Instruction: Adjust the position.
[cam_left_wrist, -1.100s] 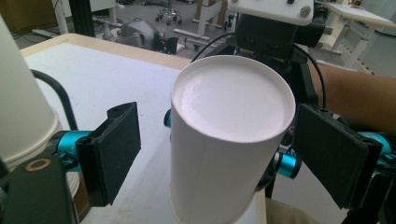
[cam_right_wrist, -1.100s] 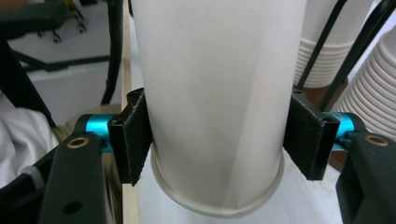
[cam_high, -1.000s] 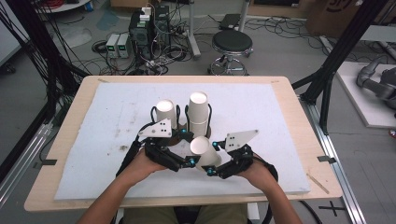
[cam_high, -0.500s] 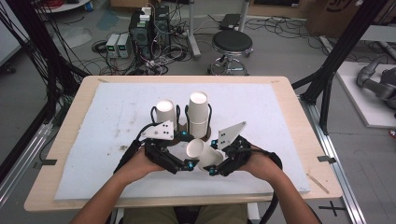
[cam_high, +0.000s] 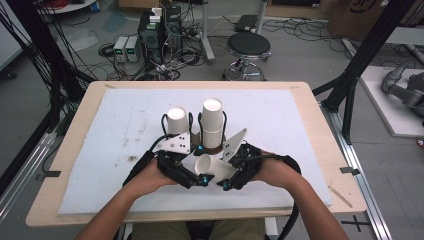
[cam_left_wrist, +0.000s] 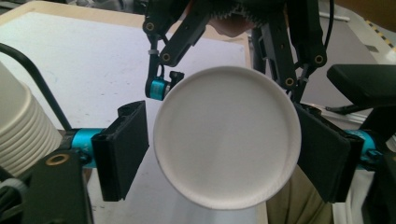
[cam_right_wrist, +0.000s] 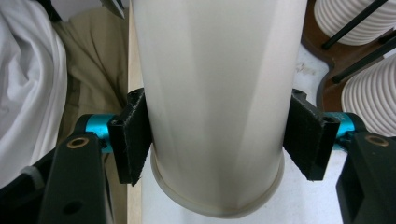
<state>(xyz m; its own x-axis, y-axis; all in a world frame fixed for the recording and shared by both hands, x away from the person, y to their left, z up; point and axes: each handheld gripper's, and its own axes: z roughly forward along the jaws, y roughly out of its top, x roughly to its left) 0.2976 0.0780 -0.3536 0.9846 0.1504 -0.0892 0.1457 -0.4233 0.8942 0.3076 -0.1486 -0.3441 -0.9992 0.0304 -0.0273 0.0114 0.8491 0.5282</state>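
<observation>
On the white-padded bench (cam_high: 100, 150), your left gripper (cam_left_wrist: 224, 154) has just been closing around the white paper cup (cam_high: 207, 165), pads not yet pressing; your right gripper (cam_right_wrist: 217, 140) clamps it.

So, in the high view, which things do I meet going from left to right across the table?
Left hand → left gripper → lying paper cup → right gripper → right hand.

Paper cup (cam_right_wrist: 212, 93): matt white paper, smooth wall, rolled rim. Cup stacks (cam_high: 212, 122) behind it: same matt paper, ribbed by nested rims, standing on a brown wood-look base (cam_right_wrist: 327, 60) with thin black wire posts. Table cover (cam_high: 300, 120): white, matt, slightly rough, scuffed. Table edge (cam_high: 320, 107) around the cover: pale wood. Gripper pads (cam_right_wrist: 133, 140): black, matt, textured.
</observation>
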